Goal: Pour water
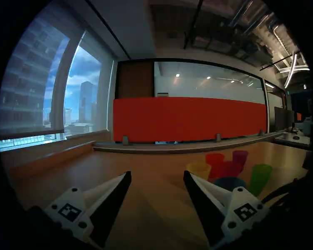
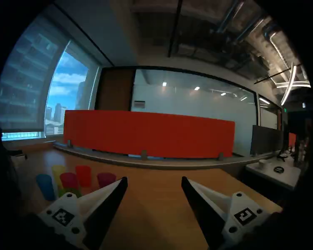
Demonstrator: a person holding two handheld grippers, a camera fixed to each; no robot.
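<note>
Left gripper (image 1: 157,173) and right gripper (image 2: 154,179), both wide open and empty, above the counter (image 1: 156,162); ideally isolate one of the clustered plastic cups (image 1: 217,164) without nudging its neighbours.

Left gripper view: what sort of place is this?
Most likely an office: a long wooden desk with a red divider screen, a glass partition behind, city towers through the window.

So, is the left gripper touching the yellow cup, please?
Cannot tell. In the left gripper view the yellow cup overlaps one jaw tip of the open left gripper, so neither gap nor contact shows plainly.
</note>
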